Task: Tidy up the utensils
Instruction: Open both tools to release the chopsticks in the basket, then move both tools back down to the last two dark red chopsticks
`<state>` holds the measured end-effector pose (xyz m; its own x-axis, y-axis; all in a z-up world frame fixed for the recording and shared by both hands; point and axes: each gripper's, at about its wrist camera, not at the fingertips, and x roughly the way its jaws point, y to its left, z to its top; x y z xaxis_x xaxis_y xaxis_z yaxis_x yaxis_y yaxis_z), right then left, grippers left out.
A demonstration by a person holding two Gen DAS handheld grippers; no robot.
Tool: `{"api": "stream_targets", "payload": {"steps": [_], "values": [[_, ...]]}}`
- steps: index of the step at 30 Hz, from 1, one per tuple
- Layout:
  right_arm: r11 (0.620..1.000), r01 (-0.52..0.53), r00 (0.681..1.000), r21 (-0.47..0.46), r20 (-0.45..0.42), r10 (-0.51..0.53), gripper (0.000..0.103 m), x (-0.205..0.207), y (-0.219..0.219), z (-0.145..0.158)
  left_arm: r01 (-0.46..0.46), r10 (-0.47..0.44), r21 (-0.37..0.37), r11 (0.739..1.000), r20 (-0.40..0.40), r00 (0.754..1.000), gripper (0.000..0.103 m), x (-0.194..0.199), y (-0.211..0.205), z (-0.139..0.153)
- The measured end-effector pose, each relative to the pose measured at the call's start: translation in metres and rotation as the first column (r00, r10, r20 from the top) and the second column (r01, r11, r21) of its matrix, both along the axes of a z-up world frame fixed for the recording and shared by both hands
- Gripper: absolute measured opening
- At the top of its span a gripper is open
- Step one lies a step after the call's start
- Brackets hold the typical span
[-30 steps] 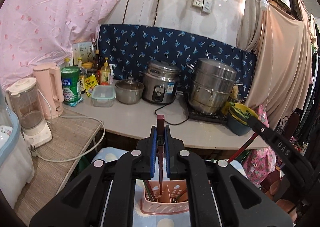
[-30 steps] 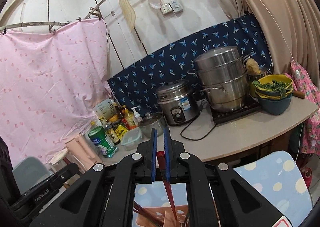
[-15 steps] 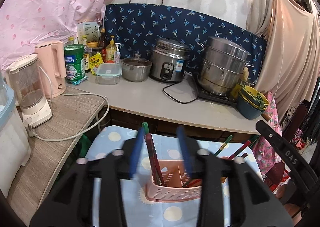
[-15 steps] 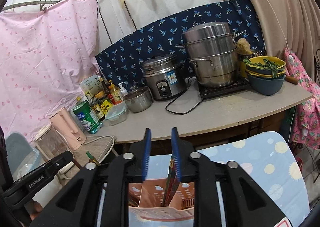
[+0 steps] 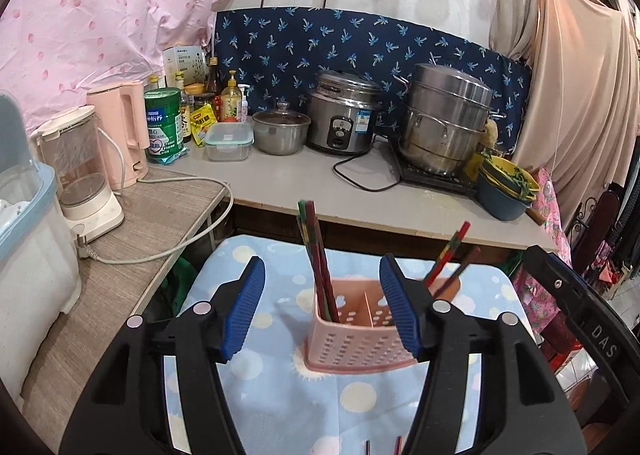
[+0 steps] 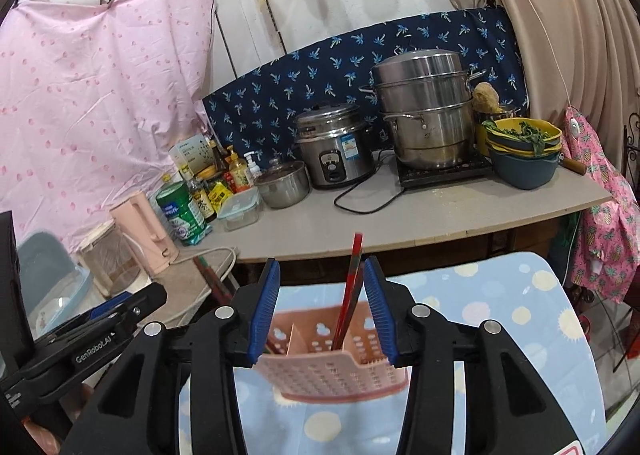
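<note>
A pink perforated utensil basket [image 5: 360, 339] stands on a blue dotted cloth [image 5: 280, 387]. Dark red and green chopsticks [image 5: 316, 255] lean in its left compartment, and red ones [image 5: 448, 259] in its right. My left gripper [image 5: 321, 267] hovers just before the basket; its jaws are opening and its pads touch nothing. In the right wrist view the basket [image 6: 332, 371] sits close below my right gripper [image 6: 322, 263]. Its jaws are opening too, with the red chopsticks [image 6: 352, 283] standing loose between the pads. Each gripper's black body shows at the edge of the other's view.
Behind the cloth runs a grey counter [image 5: 288, 183] with a rice cooker [image 5: 344, 123], steamer pot [image 5: 444, 123], stacked bowls [image 5: 504, 191] and a black cable. A pink kettle [image 5: 124, 135] and blender [image 5: 80, 171] stand on the left table. Two chopstick tips [image 5: 366, 447] lie on the near cloth.
Both grippers opened and let go of their chopsticks, which now stand in the basket. Both hands sank, so the basket shows fuller in view.
</note>
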<state>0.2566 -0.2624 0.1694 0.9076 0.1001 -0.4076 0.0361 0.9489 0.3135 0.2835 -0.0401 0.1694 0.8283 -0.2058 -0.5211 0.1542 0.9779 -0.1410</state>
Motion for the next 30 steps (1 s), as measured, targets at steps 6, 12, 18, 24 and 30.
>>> {"api": "stream_targets", "payload": {"steps": [6,12,18,24,30], "values": [[1.000,-0.002,0.999,-0.013,-0.047,0.001,0.043,-0.025,0.008,-0.014,0.009,-0.009,0.016,1.000,-0.028,1.000,0.057,-0.023,0.001,-0.015],[0.999,0.007,0.995,-0.036,-0.098,-0.010,0.043,-0.047,0.013,-0.031,0.014,-0.013,0.031,0.999,-0.063,0.998,0.057,-0.044,0.002,-0.034],[0.999,0.019,0.987,-0.051,-0.159,-0.027,0.043,-0.066,0.015,-0.054,0.021,-0.016,0.042,0.999,-0.107,0.994,0.057,-0.065,0.003,-0.058],[0.999,0.021,0.975,-0.043,-0.220,-0.030,0.043,-0.084,0.015,-0.082,0.032,-0.023,0.055,0.998,-0.159,0.987,0.057,-0.084,0.004,-0.085],[0.998,0.025,0.961,-0.059,-0.274,-0.041,0.043,-0.105,0.018,-0.111,0.036,-0.021,0.074,0.997,-0.195,0.981,0.057,-0.100,0.005,-0.109]]}}
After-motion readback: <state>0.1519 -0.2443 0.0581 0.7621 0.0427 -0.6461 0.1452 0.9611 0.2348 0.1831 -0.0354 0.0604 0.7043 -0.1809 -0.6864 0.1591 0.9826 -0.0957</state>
